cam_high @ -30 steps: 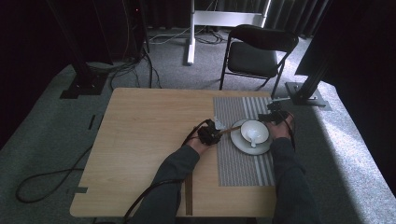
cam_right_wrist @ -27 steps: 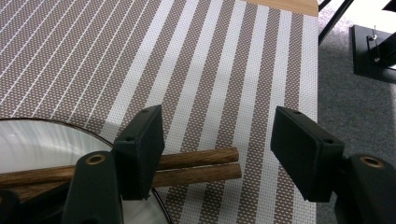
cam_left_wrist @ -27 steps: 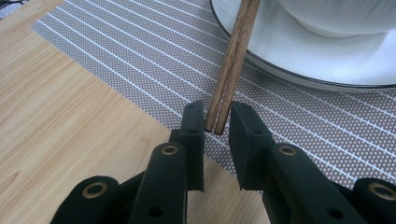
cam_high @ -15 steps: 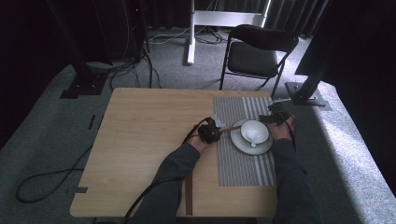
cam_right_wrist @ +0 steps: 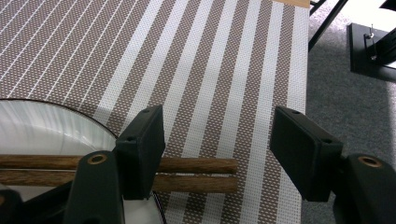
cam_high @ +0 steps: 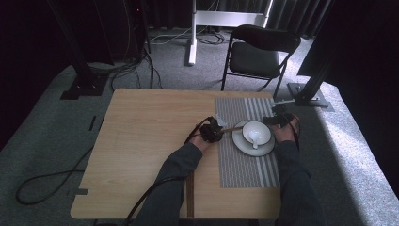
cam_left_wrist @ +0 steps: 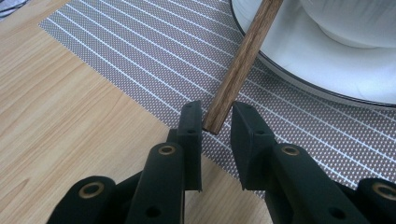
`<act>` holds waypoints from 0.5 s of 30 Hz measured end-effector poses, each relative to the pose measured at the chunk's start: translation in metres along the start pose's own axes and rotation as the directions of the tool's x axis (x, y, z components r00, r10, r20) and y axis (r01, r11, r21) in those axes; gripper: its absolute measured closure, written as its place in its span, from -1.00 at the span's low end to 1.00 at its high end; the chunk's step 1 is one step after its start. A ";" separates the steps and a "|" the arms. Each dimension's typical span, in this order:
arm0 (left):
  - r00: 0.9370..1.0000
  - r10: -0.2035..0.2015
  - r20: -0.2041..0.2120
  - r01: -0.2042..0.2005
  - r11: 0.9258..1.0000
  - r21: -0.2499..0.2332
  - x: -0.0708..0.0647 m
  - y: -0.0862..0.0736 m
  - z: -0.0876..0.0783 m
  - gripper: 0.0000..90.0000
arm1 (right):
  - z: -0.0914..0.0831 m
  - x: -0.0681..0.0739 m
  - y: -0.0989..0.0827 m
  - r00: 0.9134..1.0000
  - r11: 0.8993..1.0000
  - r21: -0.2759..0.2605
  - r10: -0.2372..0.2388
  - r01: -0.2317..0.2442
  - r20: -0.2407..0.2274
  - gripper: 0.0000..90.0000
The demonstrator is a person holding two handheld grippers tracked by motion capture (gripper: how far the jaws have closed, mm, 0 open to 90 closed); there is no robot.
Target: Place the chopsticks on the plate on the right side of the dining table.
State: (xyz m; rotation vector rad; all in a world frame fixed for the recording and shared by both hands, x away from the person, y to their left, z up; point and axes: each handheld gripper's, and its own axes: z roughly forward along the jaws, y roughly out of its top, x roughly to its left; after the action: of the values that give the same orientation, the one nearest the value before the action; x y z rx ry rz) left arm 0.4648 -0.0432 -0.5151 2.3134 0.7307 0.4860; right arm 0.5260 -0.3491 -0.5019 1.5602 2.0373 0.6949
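Finding: set against the earlier high views, next to nothing has changed. Both hands sit where they were on either side of the white round plate with a dark rim [cam_high: 242, 143], and the brown wooden stick [cam_high: 231, 128] lies on the same line. I judge this to be a settling or letting-go stage, not a carry. The left gripper [cam_high: 219, 131] is just left of the plate, over the brown-and-white striped woven placemat [cam_high: 247, 169] on the light wooden table [cam_high: 146, 132]. In the left gripper view its jaws stand narrow, one on each side of the stick's cut end. Whether the pads press on the stick cannot be told. The stick's long axis runs across the table from that gripper toward the plate. Its near end is low over the placemat, and it slopes up and over the plate's rim toward the white bowl [cam_high: 256, 132], which holds a white spoon [cam_high: 254, 137]. The right gripper [cam_high: 278, 120] is at the plate's far right edge. In the right gripper view its jaws are well apart and grip nothing. A pair of brown wooden sticks [cam_right_wrist: 196, 172] lies side by side across that view, passing behind one jaw, with the ends level and resting on the placemat just off the plate. Whether the left-hand stick belongs to this pair cannot be told.
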 end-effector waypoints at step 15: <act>1.000 -0.020 -0.020 0.020 1.000 0.004 0.005 0.007 0.007 0.60 | -0.004 -0.005 -0.005 1.000 1.000 0.007 -0.001 0.001 0.003 -0.23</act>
State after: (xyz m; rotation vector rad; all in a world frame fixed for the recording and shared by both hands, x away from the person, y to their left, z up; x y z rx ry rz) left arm 0.4750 -0.0482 -0.5147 2.3054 0.7646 0.5001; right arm 0.5207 -0.3559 -0.5021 1.5625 2.0403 0.6854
